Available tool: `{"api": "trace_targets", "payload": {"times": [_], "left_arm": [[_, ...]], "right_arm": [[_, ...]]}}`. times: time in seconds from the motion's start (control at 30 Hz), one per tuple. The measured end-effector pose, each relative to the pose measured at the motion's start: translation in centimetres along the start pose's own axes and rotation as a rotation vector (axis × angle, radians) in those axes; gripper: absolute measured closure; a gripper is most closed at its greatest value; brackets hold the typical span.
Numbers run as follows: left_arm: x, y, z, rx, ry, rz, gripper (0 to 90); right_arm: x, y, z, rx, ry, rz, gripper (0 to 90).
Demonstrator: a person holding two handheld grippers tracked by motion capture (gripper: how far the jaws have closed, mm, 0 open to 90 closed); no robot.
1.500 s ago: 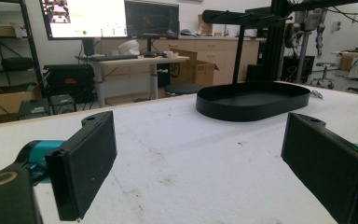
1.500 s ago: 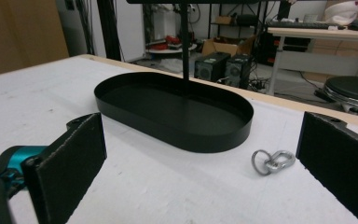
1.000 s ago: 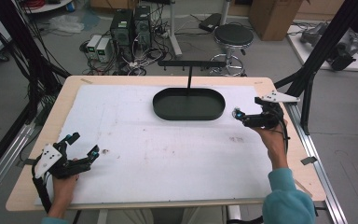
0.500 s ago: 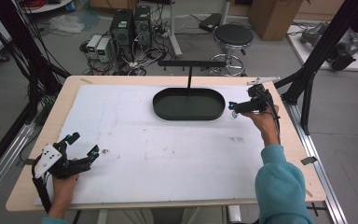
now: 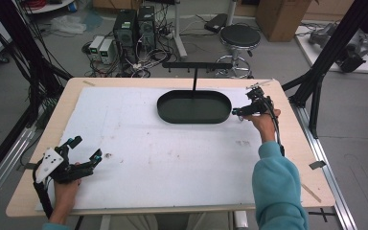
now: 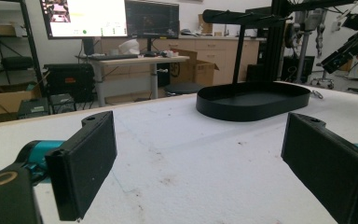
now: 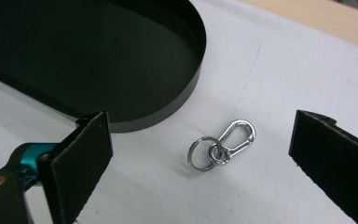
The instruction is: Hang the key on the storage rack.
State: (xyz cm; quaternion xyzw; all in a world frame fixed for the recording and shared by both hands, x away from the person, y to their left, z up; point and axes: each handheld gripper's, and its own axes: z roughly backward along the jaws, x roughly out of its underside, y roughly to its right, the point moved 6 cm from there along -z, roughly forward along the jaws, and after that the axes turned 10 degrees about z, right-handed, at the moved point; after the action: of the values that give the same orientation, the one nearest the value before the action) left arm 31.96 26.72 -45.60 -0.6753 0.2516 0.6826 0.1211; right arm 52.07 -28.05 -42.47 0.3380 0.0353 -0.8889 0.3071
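Observation:
A small silver key clip with a ring (image 7: 222, 146) lies on the white mat just right of the black oval tray (image 7: 98, 56). My right gripper (image 7: 200, 163) hovers over the clip, jaws wide open, with the clip between them and untouched. From the high view the right gripper (image 5: 239, 113) sits at the tray's (image 5: 194, 117) right end. My left gripper (image 5: 82, 149) rests at the table's front left corner, open and holding nothing. Ahead of the left gripper (image 6: 196, 163) the tray (image 6: 254, 109) lies farther off on the mat.
A black T-shaped stand (image 5: 195, 67) rises from the tray's back. The white mat (image 5: 163, 153) covers most of the wooden table. Black frame posts (image 5: 335, 52) flank the table; a stool (image 5: 239, 36) and computers (image 5: 134, 24) stand beyond the far edge.
My right gripper has moved left and down toward the tray's right end, over the key clip. The left gripper has stayed in place.

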Motion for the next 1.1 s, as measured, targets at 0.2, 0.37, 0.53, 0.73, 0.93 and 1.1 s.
{"api": "trace_targets", "payload": {"times": [0.2, 0.37, 0.53, 0.73, 0.93, 1.1], "left_arm": [[0.0, 0.0, 0.0, 0.0, 0.0, -0.001, 10.6], [0.0, 0.0, 0.0, 0.0, 0.0, -0.001, 10.6], [0.0, 0.0, 0.0, 0.0, -0.002, -0.004, 10.6], [0.0, 0.0, 0.0, 0.001, -0.003, -0.006, 10.6], [0.0, 0.0, 0.0, 0.001, -0.003, -0.006, 10.6], [0.0, 0.0, 0.0, 0.001, -0.003, -0.006, 10.6]], "right_arm": [[0.7, 0.1, -1.3, 0.006, -0.067, -0.025, 5.8], [1.1, 0.2, -1.9, 0.01, -0.108, -0.033, 13.8], [1.3, 0.4, -2.5, 0.017, -0.128, -0.044, 17.8], [1.6, 0.4, -2.9, 0.013, -0.156, -0.056, 24.7], [1.7, 0.3, -3.3, 0.0, -0.166, -0.062, 32.3], [2.0, 0.1, -3.7, 0.001, -0.193, -0.061, 39.3]]}}
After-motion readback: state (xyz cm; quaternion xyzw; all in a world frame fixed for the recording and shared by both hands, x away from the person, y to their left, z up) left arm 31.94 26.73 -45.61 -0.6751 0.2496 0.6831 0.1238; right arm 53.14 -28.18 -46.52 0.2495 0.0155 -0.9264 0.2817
